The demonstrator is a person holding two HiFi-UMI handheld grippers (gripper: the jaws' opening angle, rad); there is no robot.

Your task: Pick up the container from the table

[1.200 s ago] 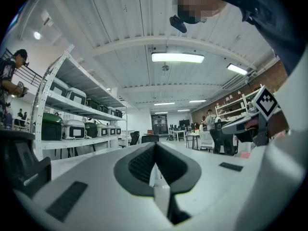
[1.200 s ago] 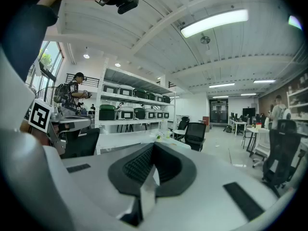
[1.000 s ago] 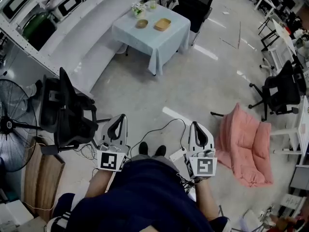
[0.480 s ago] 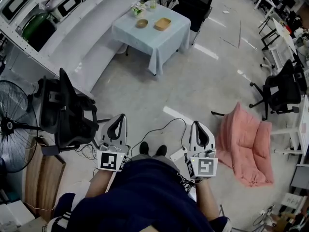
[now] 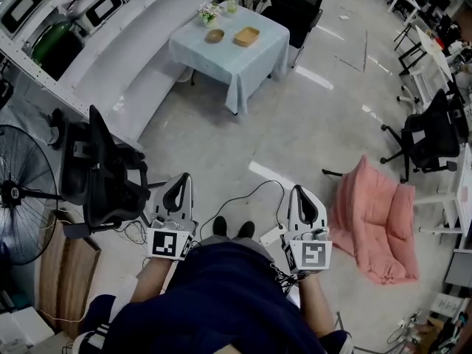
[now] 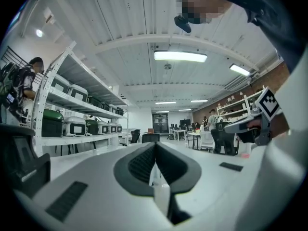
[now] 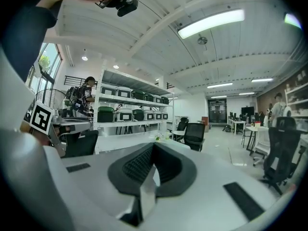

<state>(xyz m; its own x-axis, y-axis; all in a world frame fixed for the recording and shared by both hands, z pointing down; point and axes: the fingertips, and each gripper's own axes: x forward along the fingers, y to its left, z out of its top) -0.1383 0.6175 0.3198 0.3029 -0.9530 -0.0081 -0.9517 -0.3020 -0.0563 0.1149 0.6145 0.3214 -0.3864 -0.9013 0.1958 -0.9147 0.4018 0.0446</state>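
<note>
Far ahead stands a small table (image 5: 254, 65) under a pale blue cloth. On it lie a shallow tan container (image 5: 248, 37), a small round bowl (image 5: 214, 35), a flower pot (image 5: 209, 12) and a bottle (image 5: 232, 4). I hold both grippers close to my body, well short of the table. My left gripper (image 5: 183, 178) is shut with nothing in it, and its jaws (image 6: 155, 147) meet in the left gripper view. My right gripper (image 5: 301, 189) is also shut and empty, with its jaws pressed together (image 7: 154, 147) in the right gripper view.
A black office chair (image 5: 103, 172) and a standing fan (image 5: 18, 194) are at my left. A pink cushion chair (image 5: 372, 223) lies on the floor at my right. Cables (image 5: 243, 198) trail by my feet. Shelving with boxes (image 5: 66, 21) runs along the left wall, and another black chair (image 5: 299, 2) stands behind the table.
</note>
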